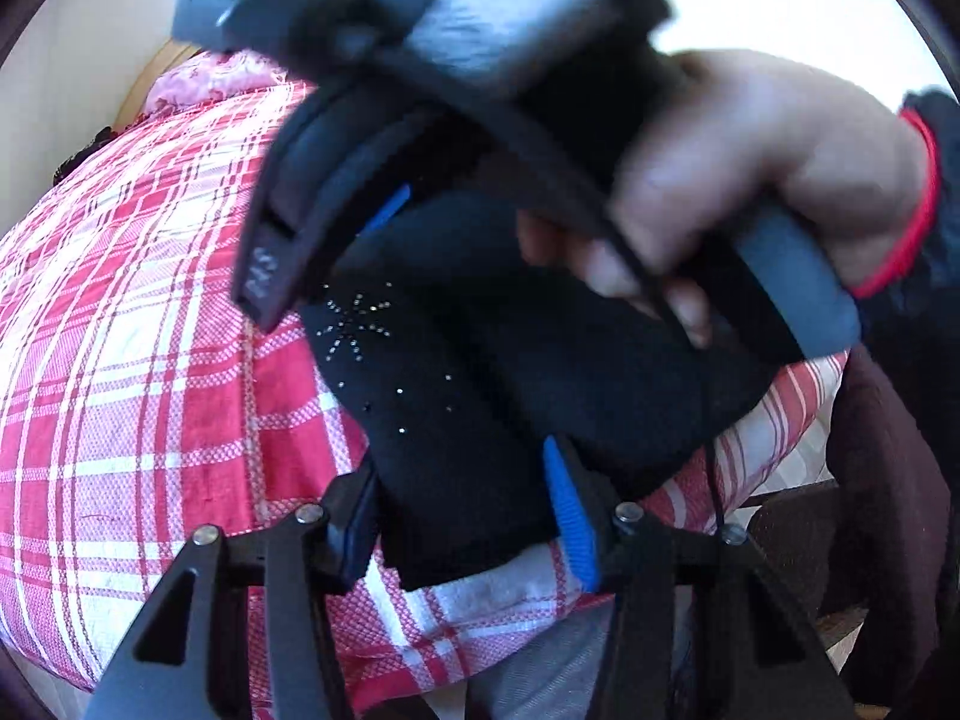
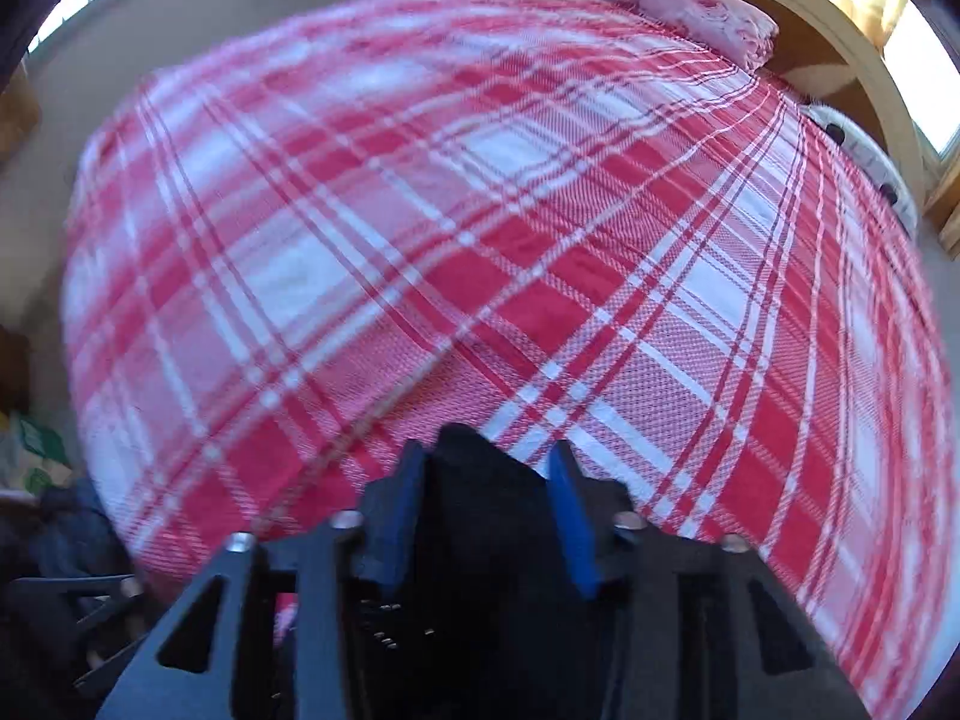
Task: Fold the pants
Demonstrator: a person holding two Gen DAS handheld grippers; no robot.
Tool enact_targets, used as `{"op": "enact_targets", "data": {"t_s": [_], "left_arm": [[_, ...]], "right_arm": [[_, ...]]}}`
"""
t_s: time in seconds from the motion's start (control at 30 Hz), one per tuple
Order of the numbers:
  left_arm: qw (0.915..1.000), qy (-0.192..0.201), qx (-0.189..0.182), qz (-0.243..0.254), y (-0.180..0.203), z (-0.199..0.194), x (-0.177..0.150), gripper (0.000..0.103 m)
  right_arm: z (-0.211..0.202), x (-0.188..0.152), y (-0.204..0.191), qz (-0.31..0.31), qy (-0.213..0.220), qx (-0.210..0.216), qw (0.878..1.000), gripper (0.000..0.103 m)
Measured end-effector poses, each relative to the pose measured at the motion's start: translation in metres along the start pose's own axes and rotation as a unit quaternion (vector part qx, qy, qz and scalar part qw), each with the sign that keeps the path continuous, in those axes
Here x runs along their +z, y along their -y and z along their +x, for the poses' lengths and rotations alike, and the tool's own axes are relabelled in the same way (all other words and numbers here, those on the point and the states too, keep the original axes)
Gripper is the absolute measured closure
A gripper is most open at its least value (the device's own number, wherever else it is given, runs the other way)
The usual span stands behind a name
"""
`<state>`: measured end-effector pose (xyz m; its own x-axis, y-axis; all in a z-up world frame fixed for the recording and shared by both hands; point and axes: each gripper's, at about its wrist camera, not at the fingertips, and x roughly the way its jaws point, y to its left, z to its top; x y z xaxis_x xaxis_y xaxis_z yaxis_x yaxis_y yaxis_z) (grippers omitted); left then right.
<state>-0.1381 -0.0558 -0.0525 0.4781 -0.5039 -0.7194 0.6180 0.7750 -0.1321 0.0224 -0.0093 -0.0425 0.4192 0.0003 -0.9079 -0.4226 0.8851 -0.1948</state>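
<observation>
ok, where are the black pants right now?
Left wrist view: the black pants lie bunched near the bed's edge on the red plaid bedspread, between the left hand-held gripper fingers, under the right hand-held gripper.

Right hand-held gripper over a plaid bed

The right hand-held gripper (image 2: 489, 516) points down at a bed (image 2: 420, 228) spread with a red-and-white checked cover; a bunch of black pants (image 2: 480, 492) fabric sits between its blue pads (image 2: 570, 516), which flank the cloth closely. A pink folded cloth (image 2: 702, 12) lies at the far end by the curved wooden headboard (image 2: 840, 42).
</observation>
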Motion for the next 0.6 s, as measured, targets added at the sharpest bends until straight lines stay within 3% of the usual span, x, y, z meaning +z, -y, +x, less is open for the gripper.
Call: {"op": "enact_targets", "data": {"t_s": [0.17,0.23,0.37,0.43,0.5,0.6], "left_arm": [[1.0000,-0.005,0.001,0.002,0.013,0.004,0.001,0.051],[0.9999,-0.004,0.001,0.009,0.018,0.003,0.000,0.051],[0.9997,-0.003,-0.006,0.024,0.031,0.004,-0.001,0.051],[0.9999,-0.005,-0.012,0.008,0.026,0.006,0.000,0.048],[0.9998,-0.006,-0.017,-0.010,0.016,0.003,0.001,0.046],[0.9998,0.006,-0.003,-0.016,0.008,-0.002,0.006,0.046]], "right_arm": [[0.013,0.011,0.019,0.030,-0.037,-0.014,0.999,0.022],[0.018,0.010,0.027,0.047,-0.032,-0.023,0.998,0.022],[0.017,0.004,0.048,0.106,0.020,-0.082,0.991,0.022],[0.008,-0.003,0.065,0.164,0.043,-0.052,0.984,0.023],[-0.015,-0.016,0.078,0.205,0.097,-0.003,0.974,0.023],[-0.047,-0.036,0.086,0.228,0.157,0.007,0.961,0.023]]}}
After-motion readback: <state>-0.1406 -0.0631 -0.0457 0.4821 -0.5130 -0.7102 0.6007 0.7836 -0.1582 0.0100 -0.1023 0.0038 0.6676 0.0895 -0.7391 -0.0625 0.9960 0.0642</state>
